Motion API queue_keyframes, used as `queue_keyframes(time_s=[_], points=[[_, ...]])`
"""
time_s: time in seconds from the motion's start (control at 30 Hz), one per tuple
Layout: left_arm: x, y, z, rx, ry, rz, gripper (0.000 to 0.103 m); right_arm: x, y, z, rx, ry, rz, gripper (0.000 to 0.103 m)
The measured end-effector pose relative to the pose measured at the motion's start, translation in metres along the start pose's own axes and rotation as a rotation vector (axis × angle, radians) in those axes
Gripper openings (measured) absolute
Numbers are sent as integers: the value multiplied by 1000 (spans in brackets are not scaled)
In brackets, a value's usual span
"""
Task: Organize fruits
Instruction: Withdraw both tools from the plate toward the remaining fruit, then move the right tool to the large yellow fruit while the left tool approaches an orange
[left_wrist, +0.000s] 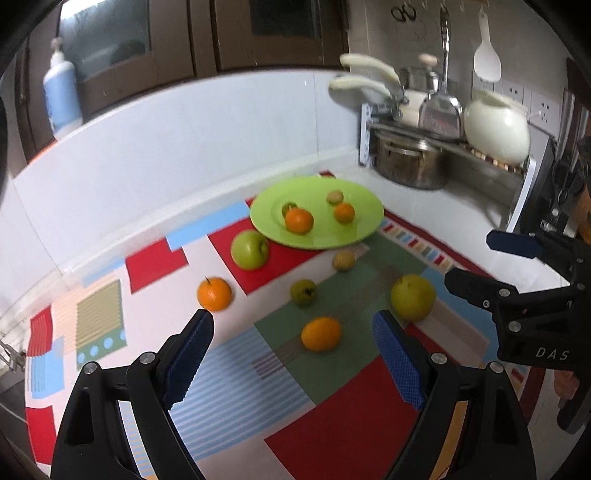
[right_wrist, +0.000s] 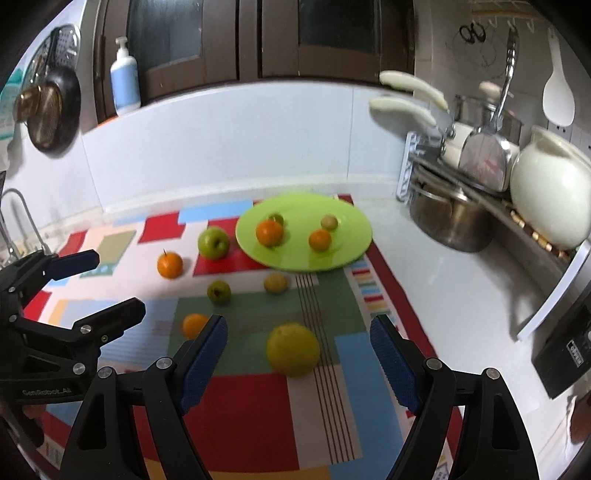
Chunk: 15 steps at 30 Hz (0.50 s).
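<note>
1. The left gripper (left_wrist: 293, 325) and the right gripper (right_wrist: 297, 332) both hover with jaws wide apart, holding nothing.
2. The round lime-green plate (left_wrist: 364, 218) sits near the tabletop's back edge, carrying four small fruits.
3. Six loose fruits lie scattered on the patchwork mat (left_wrist: 354, 424), including a green apple (left_wrist: 249, 249) beside the plate's rim.

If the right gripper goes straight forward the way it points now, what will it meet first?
Probably the large yellow-green round fruit on the patchwork mat, which lies between the open right gripper fingers. Depth is unclear, so this is a judgement.
</note>
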<state>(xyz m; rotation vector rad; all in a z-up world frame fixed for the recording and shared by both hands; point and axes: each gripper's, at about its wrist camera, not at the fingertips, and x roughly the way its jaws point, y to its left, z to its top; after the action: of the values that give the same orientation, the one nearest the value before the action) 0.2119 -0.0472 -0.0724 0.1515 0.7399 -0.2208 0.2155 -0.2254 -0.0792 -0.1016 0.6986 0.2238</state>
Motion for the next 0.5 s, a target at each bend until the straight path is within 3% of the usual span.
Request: queue_keyframes(time_s=[0.3,0.5], points=[[43,-2,-15,-9,98,-61,88,35,-8,-19,3,96,1,80],[71,-2,-17,-24,152,-102,75,60,-11,-28,24,156,35,80]])
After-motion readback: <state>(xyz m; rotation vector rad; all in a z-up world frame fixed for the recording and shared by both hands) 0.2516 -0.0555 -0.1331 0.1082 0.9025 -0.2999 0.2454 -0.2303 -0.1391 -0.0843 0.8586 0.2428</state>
